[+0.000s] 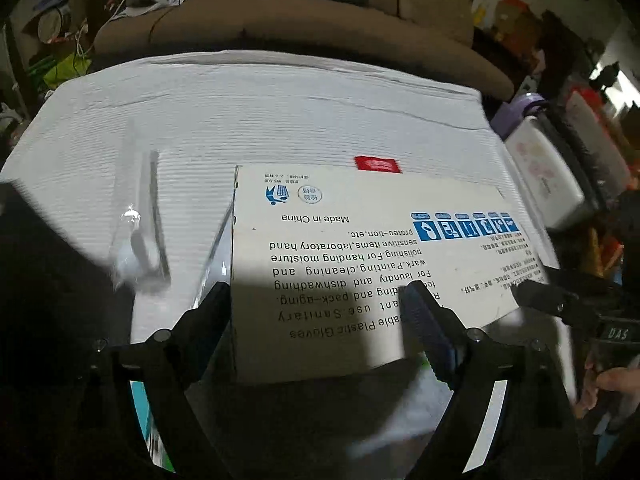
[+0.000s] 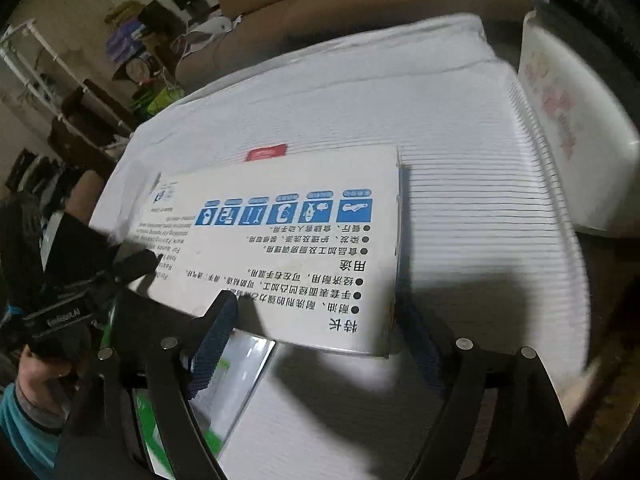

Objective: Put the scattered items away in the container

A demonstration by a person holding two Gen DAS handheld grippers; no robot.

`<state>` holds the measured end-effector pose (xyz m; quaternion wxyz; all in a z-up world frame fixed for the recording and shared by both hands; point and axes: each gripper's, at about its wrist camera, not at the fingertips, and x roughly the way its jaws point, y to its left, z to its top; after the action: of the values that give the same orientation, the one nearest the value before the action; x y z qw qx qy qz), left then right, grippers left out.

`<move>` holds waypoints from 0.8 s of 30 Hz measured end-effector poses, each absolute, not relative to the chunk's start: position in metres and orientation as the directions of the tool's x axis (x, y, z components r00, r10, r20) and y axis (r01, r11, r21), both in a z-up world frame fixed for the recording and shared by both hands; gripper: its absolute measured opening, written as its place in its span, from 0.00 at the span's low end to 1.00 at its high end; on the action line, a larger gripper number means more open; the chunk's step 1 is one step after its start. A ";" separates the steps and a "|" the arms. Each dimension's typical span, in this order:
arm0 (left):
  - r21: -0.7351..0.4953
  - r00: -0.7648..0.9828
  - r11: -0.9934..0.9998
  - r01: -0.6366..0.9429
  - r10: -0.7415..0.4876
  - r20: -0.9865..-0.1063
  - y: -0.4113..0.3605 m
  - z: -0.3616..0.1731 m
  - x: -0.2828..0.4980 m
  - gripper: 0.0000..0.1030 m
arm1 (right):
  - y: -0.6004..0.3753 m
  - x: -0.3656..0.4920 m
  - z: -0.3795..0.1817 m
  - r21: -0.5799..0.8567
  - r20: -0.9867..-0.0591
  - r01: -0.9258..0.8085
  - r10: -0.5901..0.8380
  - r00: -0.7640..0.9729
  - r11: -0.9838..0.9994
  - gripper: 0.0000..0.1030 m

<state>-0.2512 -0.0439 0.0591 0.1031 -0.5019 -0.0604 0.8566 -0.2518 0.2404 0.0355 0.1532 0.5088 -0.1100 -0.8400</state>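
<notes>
A white cardboard box of disposable plastic gloves (image 1: 360, 256) with blue icons lies on the white-covered table; it also shows in the right wrist view (image 2: 288, 264). My left gripper (image 1: 320, 320) has its fingers on either side of the box's near left end, closed on it. My right gripper (image 2: 316, 336) straddles the box's near right end, fingers against it. A small red packet (image 1: 378, 164) lies just beyond the box, also in the right wrist view (image 2: 267, 153). A white plastic bin (image 2: 576, 120) stands off the table's right edge.
A clear plastic piece (image 1: 140, 224) lies left of the box. A green and clear package (image 2: 224, 392) lies under the right gripper's left finger. A brown sofa (image 1: 280, 20) stands behind the table. Clutter and shelves (image 2: 60, 92) fill the left side.
</notes>
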 end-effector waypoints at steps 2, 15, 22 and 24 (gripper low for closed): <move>-0.212 -0.482 -0.969 -0.128 0.248 -0.840 -0.044 0.075 -0.234 0.83 | 0.241 -0.227 0.053 0.345 -0.808 0.176 -0.387 -0.445 -0.922 0.82; -0.350 -0.375 -0.922 -0.164 0.386 -0.843 -0.081 0.135 0.010 0.83 | 0.261 0.009 0.111 0.582 -0.694 0.183 -0.601 -0.397 -0.792 0.82; -0.362 -0.241 -0.923 -0.134 0.384 -0.891 -0.081 0.120 0.064 0.83 | 0.252 0.054 0.112 0.591 -0.729 0.152 -0.606 -0.318 -0.792 0.82; -0.363 -0.227 -0.922 -0.137 0.386 -0.894 -0.081 0.119 0.077 0.83 | 0.250 0.060 0.112 0.601 -0.727 0.144 -0.613 -0.309 -0.786 0.82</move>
<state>0.0767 -0.0806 0.1193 0.1683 -0.5986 -0.1038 0.7763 0.0603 0.2502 0.1122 0.2431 0.5352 -0.2190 -0.7788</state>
